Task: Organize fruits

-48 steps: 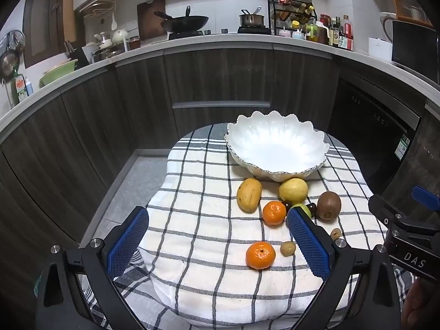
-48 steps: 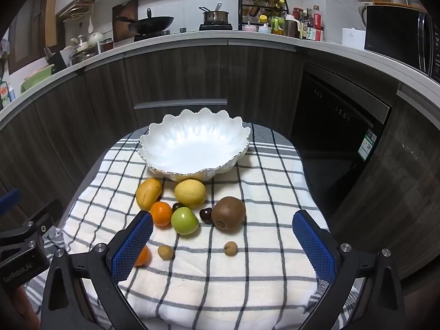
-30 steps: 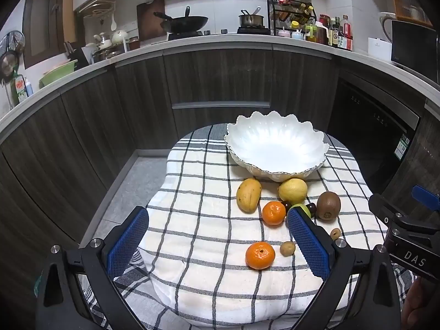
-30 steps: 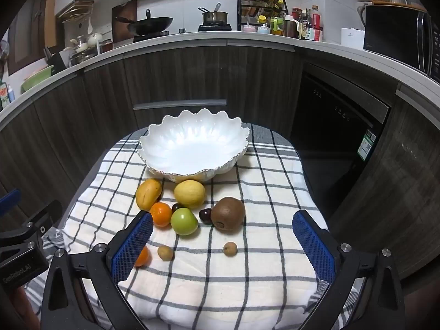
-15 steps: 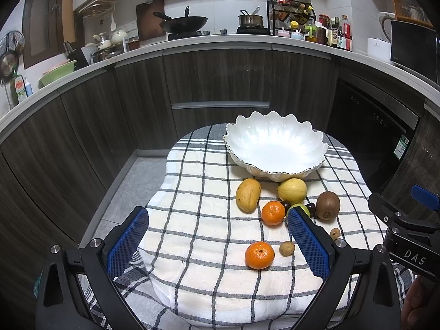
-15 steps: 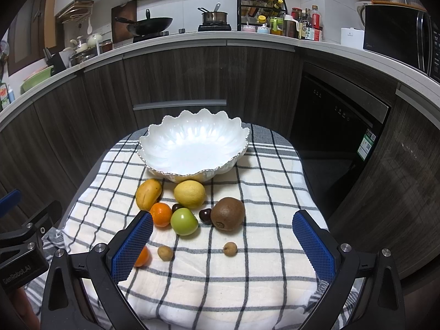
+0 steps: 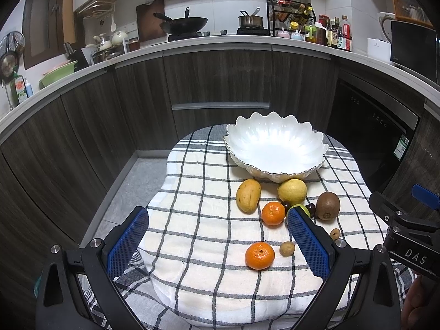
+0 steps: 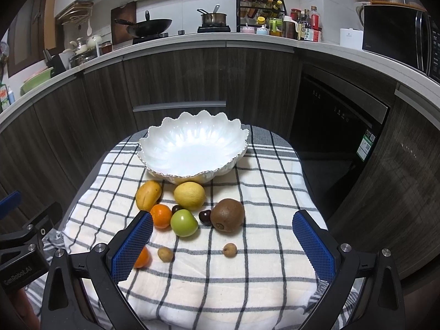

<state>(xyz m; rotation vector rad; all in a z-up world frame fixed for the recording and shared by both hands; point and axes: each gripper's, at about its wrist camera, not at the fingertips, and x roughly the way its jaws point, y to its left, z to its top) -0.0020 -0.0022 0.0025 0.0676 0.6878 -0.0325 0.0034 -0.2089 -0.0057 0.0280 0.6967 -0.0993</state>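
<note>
Both claws, left [image 7: 217, 240] and right [image 8: 222, 244], gape wide, holding nothing, above the cloth's [image 8: 261, 192] near edge; 9 fruits lie ahead, before the bowl [image 8: 192, 148].

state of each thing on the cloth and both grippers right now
white bowl: upright, empty
mango: lying on the cloth, outside the bowl
lemon: on the cloth, close to the bowl
kiwi: on the cloth, loose
green apple: on the cloth, loose
left hand-held gripper: open, holding nothing
right hand-held gripper: open, holding nothing
</note>
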